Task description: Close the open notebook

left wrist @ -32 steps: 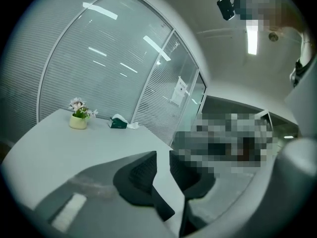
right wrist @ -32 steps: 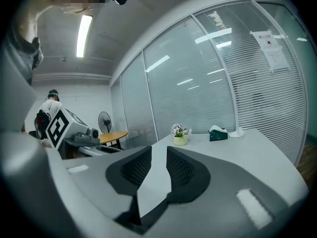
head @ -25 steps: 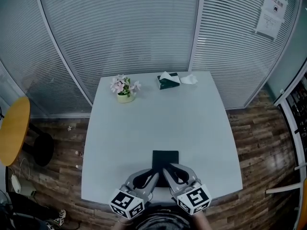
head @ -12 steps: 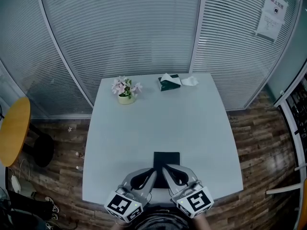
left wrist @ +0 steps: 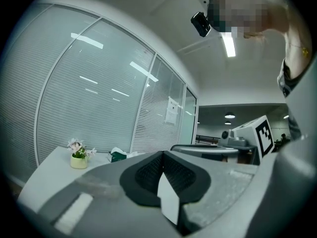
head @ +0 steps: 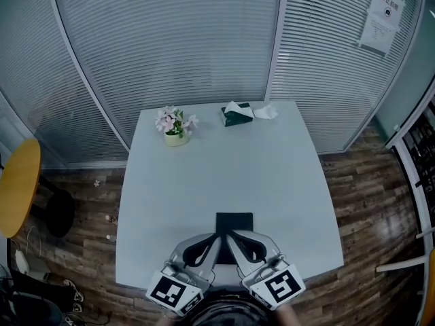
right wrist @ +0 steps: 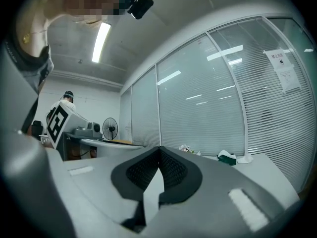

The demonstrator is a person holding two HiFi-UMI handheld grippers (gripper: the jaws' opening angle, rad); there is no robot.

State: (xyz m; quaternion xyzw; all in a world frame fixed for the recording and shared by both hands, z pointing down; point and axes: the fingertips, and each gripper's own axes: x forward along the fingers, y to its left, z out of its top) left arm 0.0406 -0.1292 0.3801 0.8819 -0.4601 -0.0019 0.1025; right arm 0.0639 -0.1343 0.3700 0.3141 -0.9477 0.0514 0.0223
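Observation:
A dark notebook (head: 234, 221) lies flat with its cover closed near the front edge of the pale table (head: 204, 175). My left gripper (head: 216, 237) and right gripper (head: 230, 236) hover side by side just in front of it, tips over its near edge. Both point level towards the far wall. Their jaws have just been closing and now meet with nothing between them. The left gripper view shows the left gripper (left wrist: 162, 153) with pads pressed together. In the right gripper view the right gripper (right wrist: 159, 148) looks the same. The notebook is hidden in both gripper views.
A small pot of pink flowers (head: 176, 124) stands at the table's far left. A dark tissue box (head: 237, 114) and a loose white tissue (head: 266, 112) sit at the far middle. Slatted glass walls close the back. A yellow round tabletop (head: 17, 185) is off to the left.
Both grippers have risen a little above the table and their jaws have come together. The notebook has stayed where it lay.

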